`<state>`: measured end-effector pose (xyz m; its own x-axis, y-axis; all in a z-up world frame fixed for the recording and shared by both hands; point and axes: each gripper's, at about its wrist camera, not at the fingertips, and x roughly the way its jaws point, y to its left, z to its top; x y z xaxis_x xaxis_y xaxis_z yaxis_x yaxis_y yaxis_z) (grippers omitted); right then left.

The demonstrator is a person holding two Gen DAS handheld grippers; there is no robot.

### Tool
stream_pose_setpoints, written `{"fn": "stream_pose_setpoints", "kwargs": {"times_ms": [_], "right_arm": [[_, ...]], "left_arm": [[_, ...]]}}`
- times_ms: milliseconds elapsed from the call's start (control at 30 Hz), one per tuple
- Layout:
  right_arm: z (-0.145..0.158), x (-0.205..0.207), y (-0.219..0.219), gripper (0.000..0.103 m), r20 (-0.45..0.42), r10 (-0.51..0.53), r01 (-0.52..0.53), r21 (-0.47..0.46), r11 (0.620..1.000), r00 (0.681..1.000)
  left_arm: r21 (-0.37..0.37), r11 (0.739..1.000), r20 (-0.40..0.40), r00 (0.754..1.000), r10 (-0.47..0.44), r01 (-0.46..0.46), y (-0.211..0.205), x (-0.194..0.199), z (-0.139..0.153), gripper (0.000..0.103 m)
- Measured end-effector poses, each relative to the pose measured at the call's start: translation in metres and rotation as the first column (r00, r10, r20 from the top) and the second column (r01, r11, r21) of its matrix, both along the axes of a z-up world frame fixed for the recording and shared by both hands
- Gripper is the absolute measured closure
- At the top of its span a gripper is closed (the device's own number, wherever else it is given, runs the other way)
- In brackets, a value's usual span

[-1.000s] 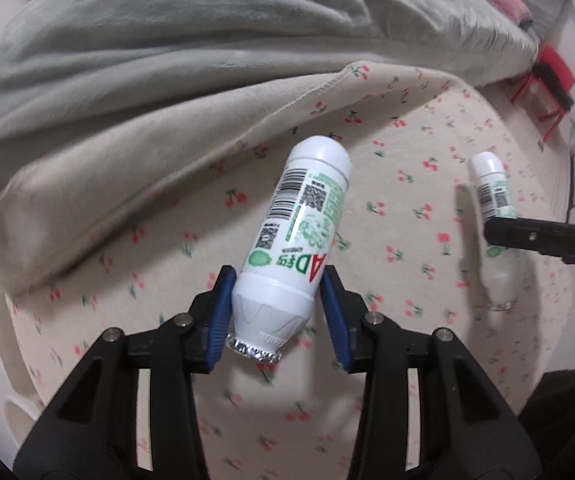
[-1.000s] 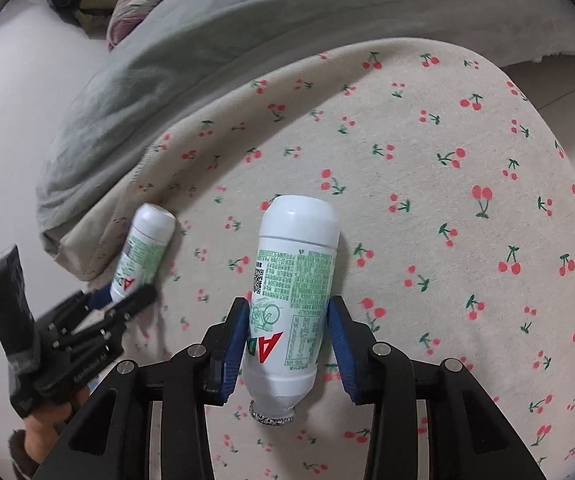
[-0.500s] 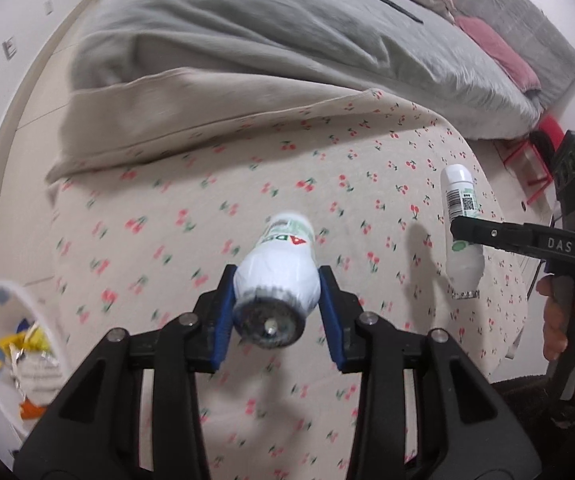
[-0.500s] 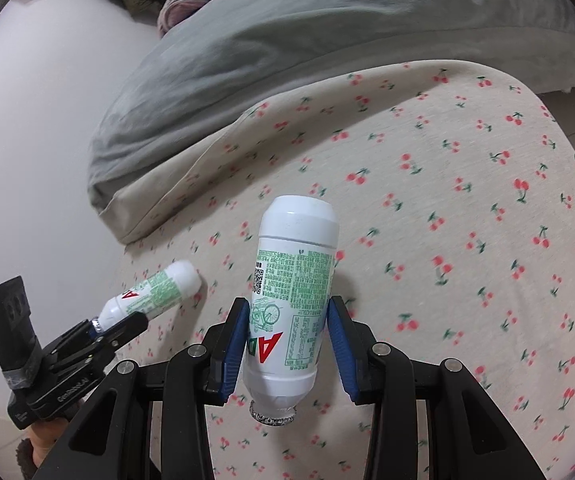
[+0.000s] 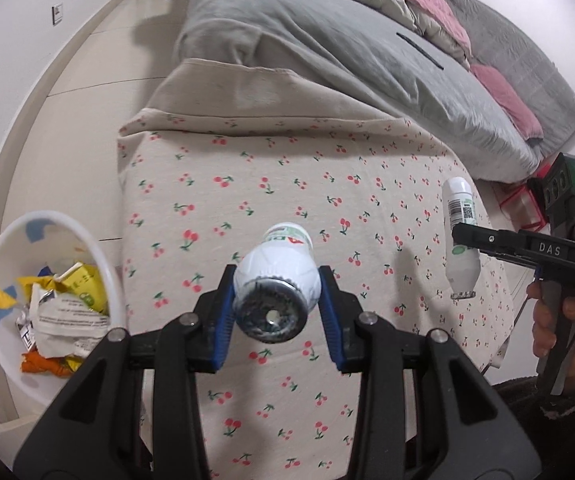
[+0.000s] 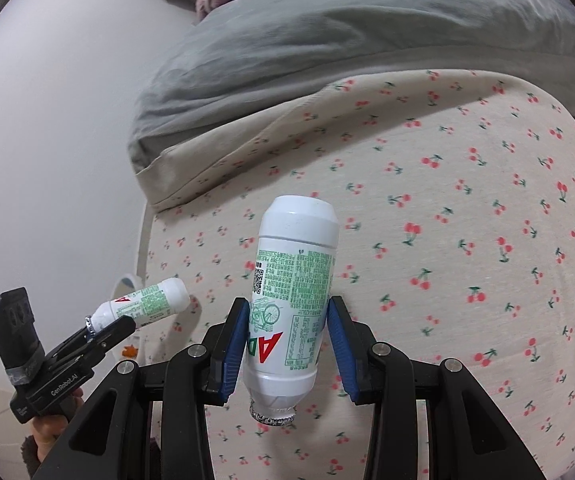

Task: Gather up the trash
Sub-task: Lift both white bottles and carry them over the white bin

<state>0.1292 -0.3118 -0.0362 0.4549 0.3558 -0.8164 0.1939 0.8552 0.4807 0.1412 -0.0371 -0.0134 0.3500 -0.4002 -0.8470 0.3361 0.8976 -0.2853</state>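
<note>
My left gripper is shut on a white bottle with a green label, its foil mouth facing the camera, held above the cherry-print bed sheet. My right gripper is shut on a second white bottle, mouth toward the camera. Each gripper with its bottle also shows in the other view: the right gripper's bottle at the right in the left wrist view, the left gripper's bottle at the lower left in the right wrist view. A white trash bin holding wrappers stands on the floor left of the bed.
A grey duvet and pink bedding lie at the far end of the bed. A white wall runs along the bed's left side. A red object stands on the floor at the right.
Both grippers have lifted further from the sheet with their bottles. The left gripper has swung left, bringing the trash bin more into view.
</note>
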Motion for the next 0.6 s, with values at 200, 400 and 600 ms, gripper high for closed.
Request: {"fn": "stream_pose_setpoints", "kwargs": {"times_ms": [200, 400, 600], "right_arm": [[0.004, 0.002, 0.023, 0.062, 0.005, 0.039, -0.039, -0.005, 0.999, 0.999], [0.004, 0.012, 0.062, 0.062, 0.008, 0.105, -0.105, -0.021, 0.994, 0.994], [0.001, 0.025, 0.100, 0.062, -0.001, 0.172, -0.172, -0.030, 0.985, 0.985]], "left_arm": [[-0.009, 0.999, 0.022, 0.999, 0.037, -0.037, 0.028, -0.006, 0.007, 0.063], [-0.013, 0.994, 0.039, 0.993, 0.113, -0.112, 0.070, -0.011, 0.011, 0.063], [-0.005, 0.978, 0.049, 0.976, 0.210, -0.210, 0.122, -0.017, 0.008, 0.063]]}}
